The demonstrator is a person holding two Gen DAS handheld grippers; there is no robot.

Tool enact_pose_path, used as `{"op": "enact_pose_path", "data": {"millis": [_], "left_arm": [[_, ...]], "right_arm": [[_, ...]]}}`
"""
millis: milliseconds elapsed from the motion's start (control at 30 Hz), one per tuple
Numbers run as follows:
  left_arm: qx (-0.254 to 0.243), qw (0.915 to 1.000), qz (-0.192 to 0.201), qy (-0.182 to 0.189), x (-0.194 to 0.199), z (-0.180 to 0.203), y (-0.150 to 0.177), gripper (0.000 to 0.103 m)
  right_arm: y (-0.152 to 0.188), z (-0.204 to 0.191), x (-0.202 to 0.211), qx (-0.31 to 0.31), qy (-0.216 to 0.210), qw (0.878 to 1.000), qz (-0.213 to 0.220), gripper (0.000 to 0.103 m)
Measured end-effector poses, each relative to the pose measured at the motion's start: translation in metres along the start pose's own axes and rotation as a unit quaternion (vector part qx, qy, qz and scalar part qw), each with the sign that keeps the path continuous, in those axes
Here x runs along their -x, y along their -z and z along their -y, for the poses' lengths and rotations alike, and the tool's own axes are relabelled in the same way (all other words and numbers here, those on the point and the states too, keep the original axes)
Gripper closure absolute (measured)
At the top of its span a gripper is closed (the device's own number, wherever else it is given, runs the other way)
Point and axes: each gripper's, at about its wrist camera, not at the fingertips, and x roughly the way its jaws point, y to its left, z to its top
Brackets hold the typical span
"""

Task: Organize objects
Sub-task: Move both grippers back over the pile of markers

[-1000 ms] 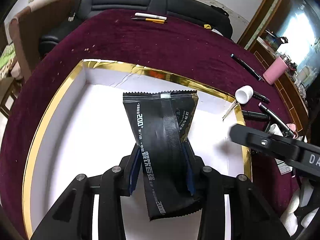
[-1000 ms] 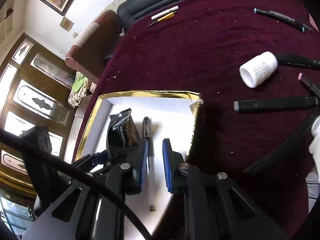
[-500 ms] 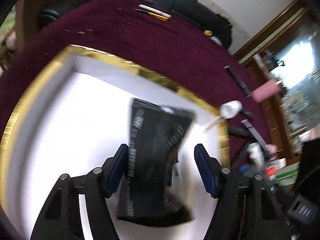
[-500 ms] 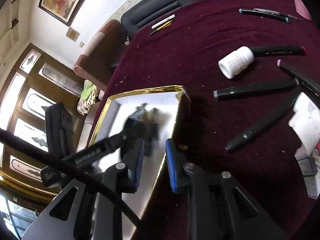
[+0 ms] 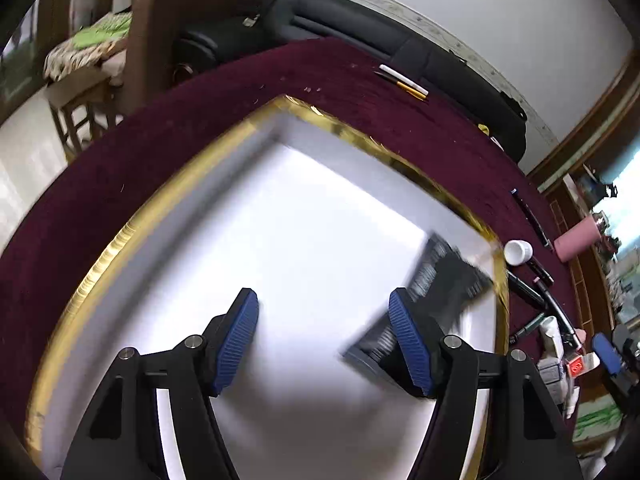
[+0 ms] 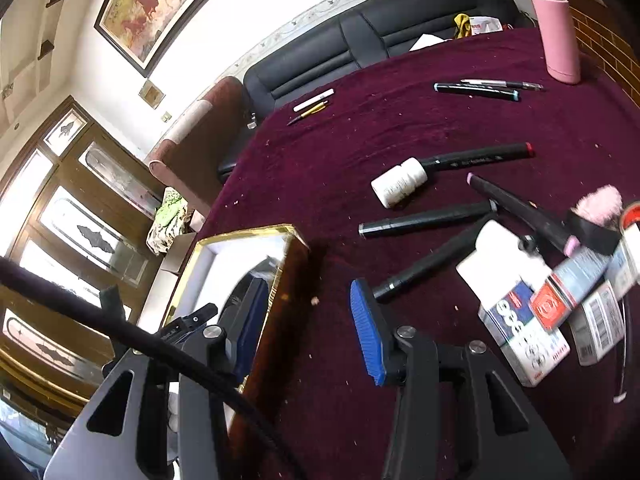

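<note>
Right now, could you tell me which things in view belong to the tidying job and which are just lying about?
Part of the job:
gold-rimmed box
black packet, already in the box
white bottle
black markers
small cartons
left gripper, open and empty
right gripper, opening, empty

Just lying about:
pink flask
black sofa
framed painting

A shallow rectangular box with a gold foil rim and a white floor (image 5: 132,236) is sitting on the maroon cloth, and a black foil packet with pale printed text (image 5: 444,284) is lying flat, blurred, in its right-hand corner against the gold wall. Outside the box, a small white plastic bottle (image 6: 398,182) is lying on its side with 1 black marker with a red end (image 6: 480,158) touching its cap. 3 more black markers are lying close together just below it, beside a loose heap of small printed cartons (image 6: 520,328).
</note>
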Motion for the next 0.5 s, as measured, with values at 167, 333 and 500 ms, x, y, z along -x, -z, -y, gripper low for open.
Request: {"op": "enact_pose_path", "data": {"millis": [167,333,500], "left_arm": [[-0.005,0.999,0.045,0.004,0.027,0.015,0.012,0.041],[-0.12,0.9851,0.119,-0.032,0.079,0.076,0.034,0.041],[-0.217,0.9609,0.167,-0.041,0.11,0.138,0.065,0.041]], "right_arm": [[0.015,-0.004,0.015,0.033,0.019,0.999,0.008,0.061],[0.03,-0.014,0.038,0.086,0.062,0.993,0.043,0.059],[0.041,-0.013,0.06,0.12,0.114,0.983,0.076,0.053]]}}
